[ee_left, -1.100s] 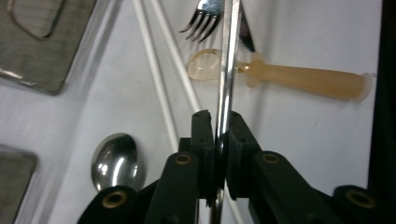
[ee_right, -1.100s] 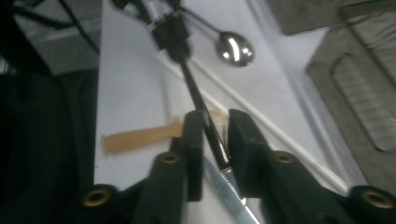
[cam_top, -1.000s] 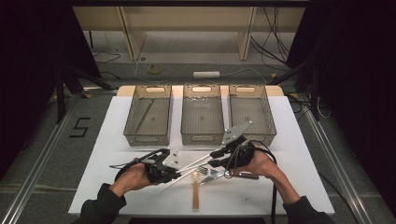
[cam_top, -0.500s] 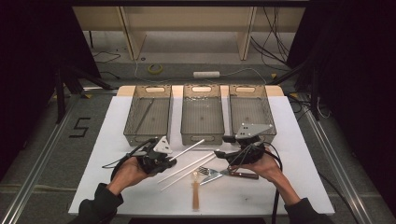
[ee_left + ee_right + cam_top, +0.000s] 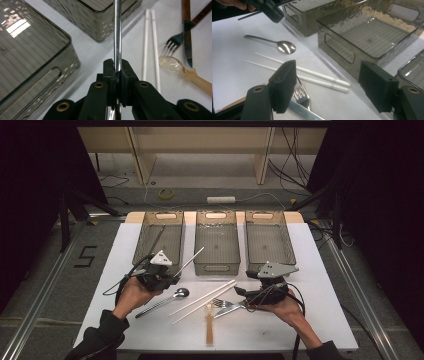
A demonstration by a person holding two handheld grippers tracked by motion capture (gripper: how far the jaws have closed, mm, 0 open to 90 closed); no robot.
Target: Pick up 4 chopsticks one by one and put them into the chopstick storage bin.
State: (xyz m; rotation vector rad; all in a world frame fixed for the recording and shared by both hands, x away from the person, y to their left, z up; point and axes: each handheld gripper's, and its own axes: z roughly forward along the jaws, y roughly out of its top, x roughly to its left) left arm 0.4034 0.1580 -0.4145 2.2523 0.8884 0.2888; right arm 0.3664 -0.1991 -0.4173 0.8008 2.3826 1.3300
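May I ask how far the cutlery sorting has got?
Done: one thin dark stick lies in the left grey see-through bin. In hand: the left gripper is shut on a silver metal chopstick. Left: steel spoon, two white chopsticks, steel fork, brown-handled knife and amber plastic spoon on the table.

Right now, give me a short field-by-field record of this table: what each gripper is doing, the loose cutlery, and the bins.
left gripper: shut on a metal chopstick
right gripper: jaws just opened, nothing between them, above the fork
loose on table: spoon, white chopsticks, fork, knife, amber plastic spoon
bins: three grey bins in a row
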